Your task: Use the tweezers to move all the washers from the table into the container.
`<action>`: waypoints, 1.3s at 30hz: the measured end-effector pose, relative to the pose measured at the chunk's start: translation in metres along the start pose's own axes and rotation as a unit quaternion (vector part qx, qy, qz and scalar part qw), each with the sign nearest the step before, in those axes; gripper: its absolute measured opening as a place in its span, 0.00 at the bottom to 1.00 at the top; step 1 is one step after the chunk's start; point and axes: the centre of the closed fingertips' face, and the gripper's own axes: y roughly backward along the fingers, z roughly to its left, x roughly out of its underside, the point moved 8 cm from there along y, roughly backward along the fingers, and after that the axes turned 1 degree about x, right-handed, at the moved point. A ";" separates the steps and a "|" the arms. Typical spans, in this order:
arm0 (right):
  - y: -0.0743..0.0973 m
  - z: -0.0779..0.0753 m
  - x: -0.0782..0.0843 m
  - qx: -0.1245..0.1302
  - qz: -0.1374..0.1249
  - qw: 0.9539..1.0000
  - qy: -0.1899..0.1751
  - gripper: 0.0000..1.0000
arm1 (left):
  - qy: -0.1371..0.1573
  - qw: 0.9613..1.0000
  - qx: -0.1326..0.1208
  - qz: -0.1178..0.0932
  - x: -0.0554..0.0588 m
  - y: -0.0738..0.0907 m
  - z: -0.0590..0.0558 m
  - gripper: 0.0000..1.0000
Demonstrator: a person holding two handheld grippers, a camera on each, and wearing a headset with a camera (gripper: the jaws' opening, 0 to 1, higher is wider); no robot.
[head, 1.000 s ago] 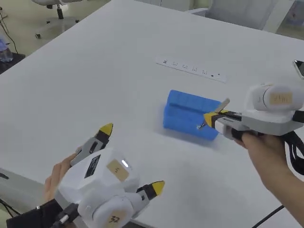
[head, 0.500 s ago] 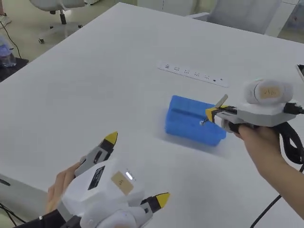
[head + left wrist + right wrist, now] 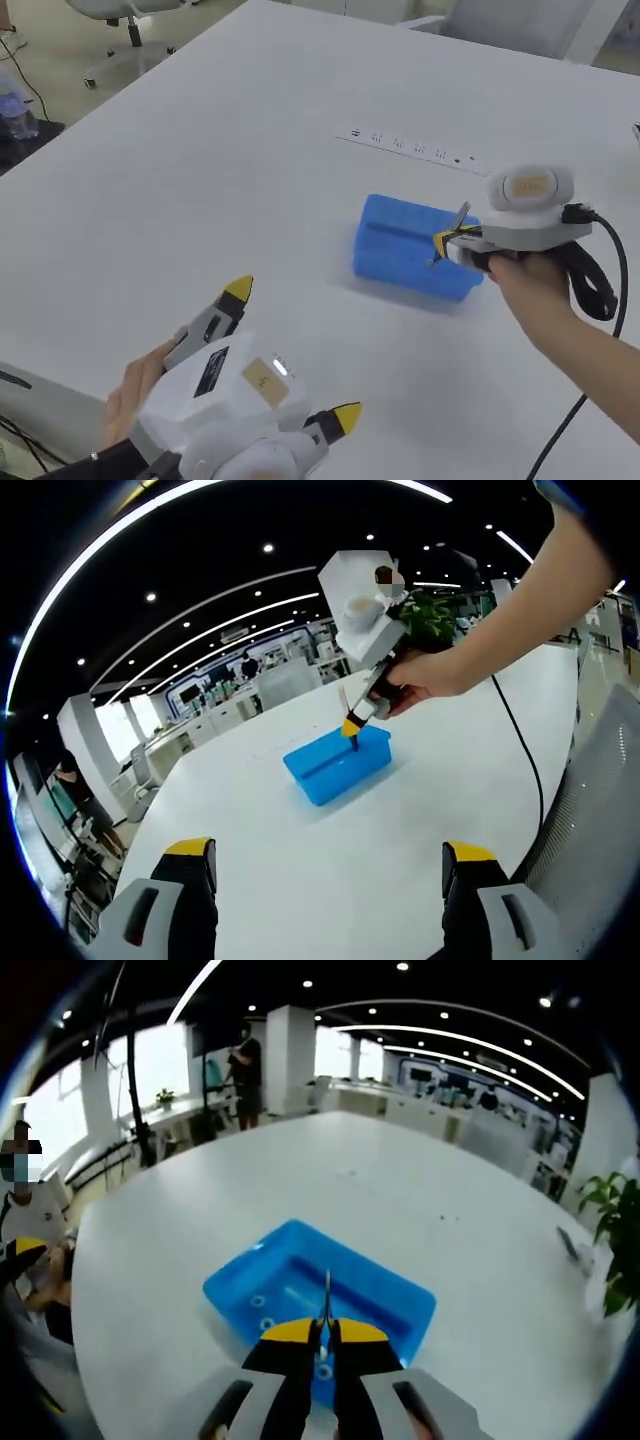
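Blue container (image 3: pixel 385 262) lies under right tongs (image 3: pixel 441 244) pinching the tweezers (image 3: pixel 327 1295); left tongs (image 3: pixel 292 352) spread, well apart.

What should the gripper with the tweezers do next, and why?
Probably loosen the right gripper a little so the tweezers open: their tip hangs over the blue container, where washers already lie. Whether the tip holds a washer is too small to tell.

The desk (image 3: pixel 200 180) is open across the left and centre. A power strip (image 3: pixel 405 148) lies upper centre, the container (image 3: pixel 395 250) below it.
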 end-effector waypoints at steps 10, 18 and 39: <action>-0.015 0.005 0.012 -0.003 0.023 1.000 0.008 0.03 | -0.002 1.000 -0.001 0.008 0.002 -0.002 0.000 0.96; -0.012 0.005 0.011 -0.004 0.028 1.000 -0.008 0.03 | -0.001 1.000 -0.002 0.010 0.002 -0.003 0.000 0.95; 0.073 0.020 -0.035 -0.052 -0.069 0.995 0.058 0.03 | 0.199 0.972 0.107 -0.070 -0.058 -0.003 0.030 0.68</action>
